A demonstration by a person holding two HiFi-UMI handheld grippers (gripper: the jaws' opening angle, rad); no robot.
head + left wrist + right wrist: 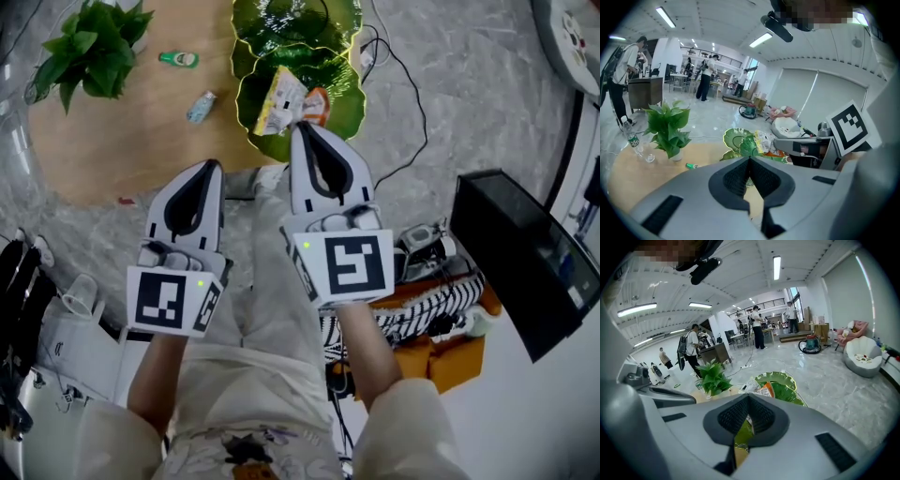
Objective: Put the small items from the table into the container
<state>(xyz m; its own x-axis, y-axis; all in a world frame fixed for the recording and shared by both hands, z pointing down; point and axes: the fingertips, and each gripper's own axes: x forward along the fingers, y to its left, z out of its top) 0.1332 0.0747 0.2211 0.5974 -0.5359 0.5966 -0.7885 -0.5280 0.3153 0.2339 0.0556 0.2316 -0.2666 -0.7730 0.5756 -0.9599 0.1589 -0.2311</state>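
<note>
Small items: green bottle & pale packet lie on wood table, left of the leaf-shaped green container. Snack packs sit in it. I see L gripper below-left of the container, R gripper over its near rim. Both jaws together, nothing btwn.

**No legible text anywhere**

I can read no word or number. Packets just ahead of my right gripper carry print too small to make out. The marker cubes on it and on the left gripper show only black-and-white squares.
</note>
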